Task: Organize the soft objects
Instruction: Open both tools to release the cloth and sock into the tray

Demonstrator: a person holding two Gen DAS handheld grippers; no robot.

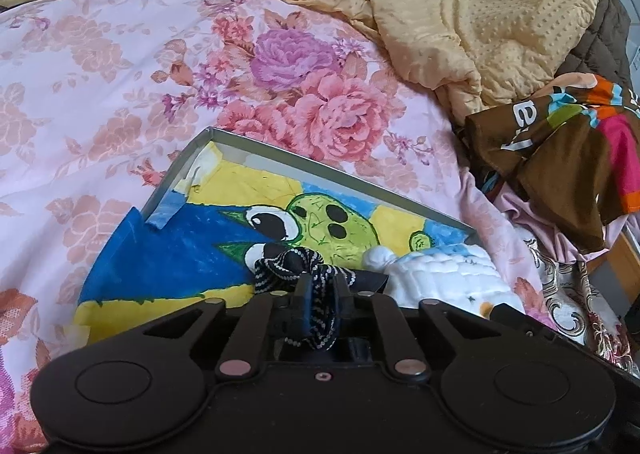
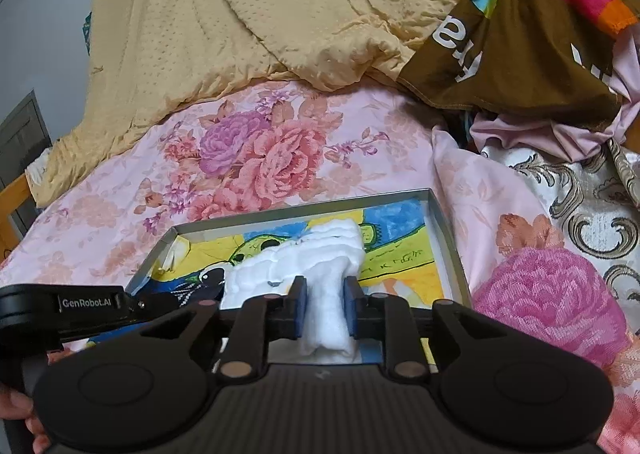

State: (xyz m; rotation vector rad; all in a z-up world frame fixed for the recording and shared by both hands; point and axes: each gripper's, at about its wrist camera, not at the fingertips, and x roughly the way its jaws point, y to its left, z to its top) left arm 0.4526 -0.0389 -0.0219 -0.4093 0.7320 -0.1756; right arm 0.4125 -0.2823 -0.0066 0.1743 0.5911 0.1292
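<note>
A shallow grey tray (image 1: 320,163) lined with a bright cartoon drawing lies on the floral bed sheet (image 1: 100,93). My left gripper (image 1: 322,290) is low over the tray's near side. Its jaws stand narrowly apart, with a dark cloth with white dotted stripes (image 1: 288,266) pinched between them and bunched on the drawing. A fluffy white cloth (image 1: 440,270) lies at the tray's right. In the right wrist view the same white cloth (image 2: 304,262) rests in the tray (image 2: 300,209). My right gripper (image 2: 326,294) has its blue pads against the cloth's near end.
A crumpled yellow quilt (image 1: 460,13) covers the far side of the bed. A brown multicoloured cloth (image 1: 560,141) is heaped at the right over pink and gold-patterned fabrics (image 2: 580,213). A person's hand (image 2: 16,414) shows at the lower left edge.
</note>
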